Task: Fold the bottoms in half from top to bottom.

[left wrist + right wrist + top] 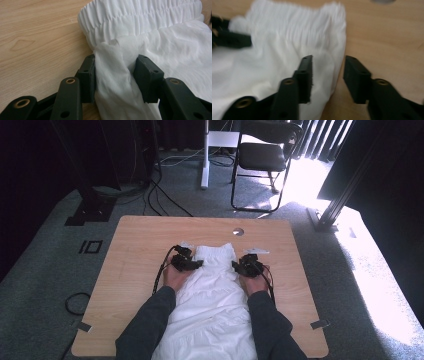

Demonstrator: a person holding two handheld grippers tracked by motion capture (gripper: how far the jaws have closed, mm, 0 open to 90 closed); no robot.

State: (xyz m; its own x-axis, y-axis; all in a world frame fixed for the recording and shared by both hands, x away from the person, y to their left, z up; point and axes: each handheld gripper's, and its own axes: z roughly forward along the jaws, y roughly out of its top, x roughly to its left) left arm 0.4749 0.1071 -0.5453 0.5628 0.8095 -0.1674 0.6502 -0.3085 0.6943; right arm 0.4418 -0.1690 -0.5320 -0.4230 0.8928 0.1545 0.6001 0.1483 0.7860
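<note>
Between the left gripper [116,76] pads we hold a pinched fold of the white gathered cotton garment [212,292]; beside it, the right gripper [328,77] stands open astride the hem. We seat both pads below the elastic before pulling.

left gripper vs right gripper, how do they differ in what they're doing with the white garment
The left gripper has a bunched fold of the white garment filling the gap between its pads; the right gripper has only the garment's side edge in its gap, with wood showing. The left gripper sits at the garment's left side, the right gripper at its right. Both are just below the gathered waistband.
</note>
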